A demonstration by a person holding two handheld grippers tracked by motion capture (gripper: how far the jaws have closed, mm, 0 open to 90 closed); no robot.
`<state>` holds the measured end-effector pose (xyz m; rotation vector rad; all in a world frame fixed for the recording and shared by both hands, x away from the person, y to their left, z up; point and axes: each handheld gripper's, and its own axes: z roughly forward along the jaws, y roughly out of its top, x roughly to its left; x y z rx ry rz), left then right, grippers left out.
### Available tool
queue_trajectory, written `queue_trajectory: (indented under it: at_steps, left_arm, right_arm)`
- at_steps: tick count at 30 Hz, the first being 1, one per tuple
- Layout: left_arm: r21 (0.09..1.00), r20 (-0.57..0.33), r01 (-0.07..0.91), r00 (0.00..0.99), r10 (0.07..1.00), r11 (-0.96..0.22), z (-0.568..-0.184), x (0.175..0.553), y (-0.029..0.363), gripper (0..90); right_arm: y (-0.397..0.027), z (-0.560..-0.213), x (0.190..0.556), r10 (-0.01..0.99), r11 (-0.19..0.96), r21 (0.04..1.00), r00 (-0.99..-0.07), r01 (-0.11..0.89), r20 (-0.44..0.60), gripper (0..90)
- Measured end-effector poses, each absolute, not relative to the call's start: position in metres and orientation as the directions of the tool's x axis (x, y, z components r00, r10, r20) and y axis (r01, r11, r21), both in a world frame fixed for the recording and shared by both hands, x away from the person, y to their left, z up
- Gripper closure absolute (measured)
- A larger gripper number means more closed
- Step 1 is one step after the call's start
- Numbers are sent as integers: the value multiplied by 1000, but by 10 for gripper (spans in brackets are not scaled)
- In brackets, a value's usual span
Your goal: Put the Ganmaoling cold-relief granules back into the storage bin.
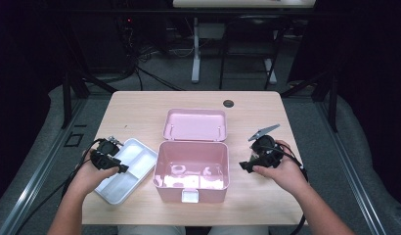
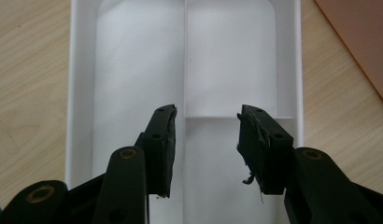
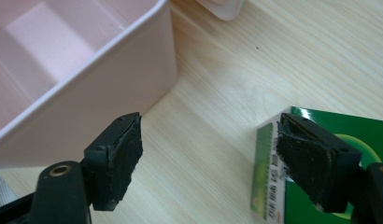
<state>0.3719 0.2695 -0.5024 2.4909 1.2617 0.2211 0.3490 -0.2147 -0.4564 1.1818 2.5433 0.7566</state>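
Note:
A pink box (image 1: 191,145) stands open at the middle of the table, its lid (image 1: 195,124) lying flat behind it. To its left lies a white divided tray (image 1: 136,151). My left gripper (image 1: 121,168) hovers over the tray (image 2: 227,60), and in the left gripper view it (image 2: 206,114) is open with nothing between its pads. My right gripper (image 1: 244,166) is to the right of the box, also open (image 3: 208,123) and holding nothing. A flat green packet (image 3: 266,186) lies on the wood under its right jaw, beside the pink wall (image 3: 110,84).
The wooden table (image 1: 140,105) has a dark round cable hole (image 1: 228,103) near its back edge. Grey floor, cables and desk legs lie beyond the table. Bare wood shows behind the lid and at both front corners.

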Motion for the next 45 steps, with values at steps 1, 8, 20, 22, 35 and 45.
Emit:
queue_trajectory:
  at_steps: [1, 8, 20, 22, 35, 45]
  left_arm:
    - [363, -16, 761, 583, 812, -538, -504, 372, 270, 555]
    - [367, -42, 773, 569, 821, -517, -506, 372, 271, 504]
    - [412, -96, 780, 552, 828, -471, -500, 370, 278, 417]
    - [414, -98, 778, 554, 826, -473, -500, 371, 279, 417]
    - [428, -122, 783, 545, 829, -452, -497, 370, 282, 414]
    - [435, -129, 784, 541, 831, -443, -496, 370, 285, 414]
  right_arm:
    - [-216, -455, 351, 765, 544, 536, -645, 646, 1, 223]
    - [-221, -449, 366, 777, 559, 461, -630, 689, -1, 224]
    - [-230, -456, 394, 806, 572, 302, -591, 762, -35, 43]
    - [-232, -458, 398, 816, 563, 280, -576, 777, -42, 15]
    - [-252, -475, 428, 859, 511, 175, -509, 842, -61, 0]
    - [-262, -488, 432, 872, 485, 153, -489, 861, -13, 0]
